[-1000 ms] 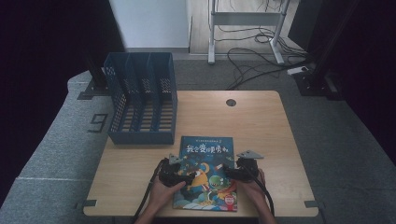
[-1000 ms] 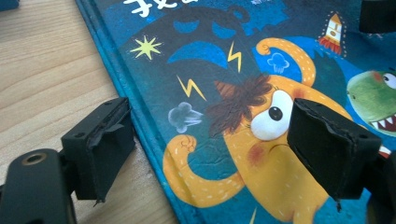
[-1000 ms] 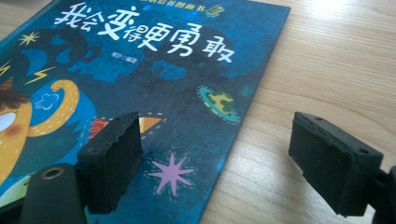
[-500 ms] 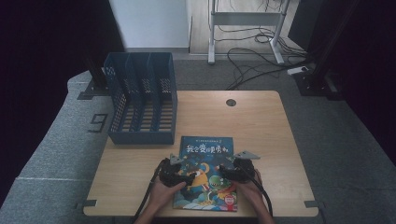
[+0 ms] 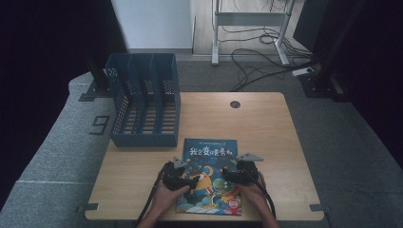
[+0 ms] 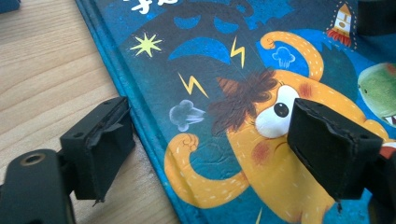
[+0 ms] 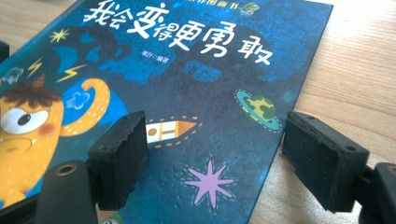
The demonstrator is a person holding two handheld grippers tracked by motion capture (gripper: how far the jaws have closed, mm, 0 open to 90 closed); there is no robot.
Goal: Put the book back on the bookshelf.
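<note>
A blue picture book point(image 5: 209, 164) with an orange cartoon monster and white Chinese title lies flat near the table's front edge. My left gripper point(image 5: 186, 181) is open at the book's left edge. In the left gripper view point(image 6: 210, 140) one jaw is over the wood and the other over the cover point(image 6: 224, 60). My right gripper point(image 5: 232, 175) is open at the book's right edge. Its jaws have just been closing a little and straddle that edge point(image 7: 219, 156), with the cover point(image 7: 187, 70) between them; the pads are not pressing on it. A hand holds each gripper.
A blue slotted file organizer point(image 5: 145, 102) stands at the table's back left. The wooden table point(image 5: 271, 128) has a round cable hole point(image 5: 235, 104) at the back. Cables and a metal frame lie on the floor beyond.
The right gripper has shifted a touch inward toward the book. The book and the left gripper lie as before.
</note>
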